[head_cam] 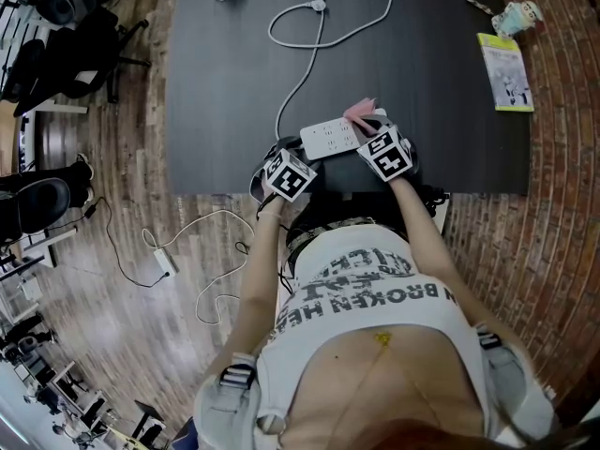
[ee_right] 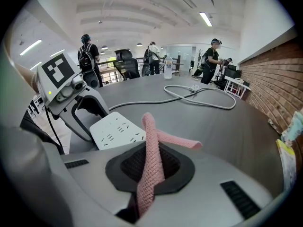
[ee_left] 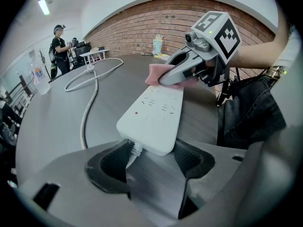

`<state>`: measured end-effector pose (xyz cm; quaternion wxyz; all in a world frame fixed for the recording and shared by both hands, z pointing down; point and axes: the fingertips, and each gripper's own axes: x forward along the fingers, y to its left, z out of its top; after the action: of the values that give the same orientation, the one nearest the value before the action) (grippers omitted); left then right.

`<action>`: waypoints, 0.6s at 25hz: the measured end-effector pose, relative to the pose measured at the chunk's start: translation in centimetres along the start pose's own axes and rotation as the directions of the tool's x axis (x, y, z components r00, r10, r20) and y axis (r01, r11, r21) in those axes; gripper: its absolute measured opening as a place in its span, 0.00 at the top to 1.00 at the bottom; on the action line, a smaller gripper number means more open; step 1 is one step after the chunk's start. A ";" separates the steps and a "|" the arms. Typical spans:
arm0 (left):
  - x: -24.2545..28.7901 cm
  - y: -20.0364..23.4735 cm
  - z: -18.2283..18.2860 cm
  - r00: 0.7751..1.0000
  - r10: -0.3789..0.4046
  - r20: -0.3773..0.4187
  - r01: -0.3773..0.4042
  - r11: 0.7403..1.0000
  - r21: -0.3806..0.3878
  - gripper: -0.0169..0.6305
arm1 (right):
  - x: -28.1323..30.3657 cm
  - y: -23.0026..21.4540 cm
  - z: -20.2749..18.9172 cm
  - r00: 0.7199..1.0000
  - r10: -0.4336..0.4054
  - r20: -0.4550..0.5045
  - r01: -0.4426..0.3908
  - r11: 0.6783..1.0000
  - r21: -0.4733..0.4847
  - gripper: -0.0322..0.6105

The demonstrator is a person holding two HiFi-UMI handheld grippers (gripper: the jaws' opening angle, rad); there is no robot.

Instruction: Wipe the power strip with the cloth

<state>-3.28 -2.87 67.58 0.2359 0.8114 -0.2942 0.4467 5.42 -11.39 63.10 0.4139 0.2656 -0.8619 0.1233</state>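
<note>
The strip (head_cam: 330, 139) lies on the dark table (head_cam: 225, 82) just below the centre of the head view, close to the near edge, and its cord (head_cam: 309, 26) loops away toward the top of the frame. The left gripper (head_cam: 298, 155) is at the strip's left, cord end, and the right gripper (head_cam: 375, 134) is at its right end with the pink cloth (head_cam: 361, 112). From above, the marker cubes cover both sets of jaws, so the grip has to be read elsewhere. In the left gripper view, at the bottom centre, the left gripper (ee_left: 154, 157) has its jaws set narrowly on either side of the strip (ee_left: 154, 115) at the cord end, and they appear to pinch it. At the upper centre of that view the right gripper (ee_left: 163, 79) brings the cloth (ee_left: 156, 74) to the far end, touching it or just over it. I cannot tell which. The right gripper view shows what neither of the others does. The right gripper (ee_right: 154, 169) is clamped on the cloth (ee_right: 150, 155), a knitted band that stands up out of the jaws, with a free tail bending right. The strip (ee_right: 117, 130) sits at centre left with its sockets facing up. I judge the strip to be light, rigid and smooth, so it would likely skate under a wipe unless pinned. The cord end is a sound place to hold it because that leaves the socket face free. The cloth looks soft and limp and will fold and drag, so it is best held short.
</note>
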 end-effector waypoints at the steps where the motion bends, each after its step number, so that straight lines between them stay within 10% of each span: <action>1: 0.0 0.0 0.0 1.000 0.001 0.002 -0.001 1.000 0.000 0.54 | -0.1 -0.2 -0.1 1.000 -0.003 0.001 0.003 1.000 0.004 0.92; 15: -0.1 -0.1 -0.1 1.000 -0.001 0.000 0.001 1.000 0.000 0.54 | -0.9 -1.7 -1.0 0.999 -0.044 -0.004 0.044 0.998 0.050 0.93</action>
<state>-3.31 -2.77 67.53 0.2361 0.8116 -0.2936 0.4465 7.47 -12.06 63.02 0.4111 0.2945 -0.8519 0.1361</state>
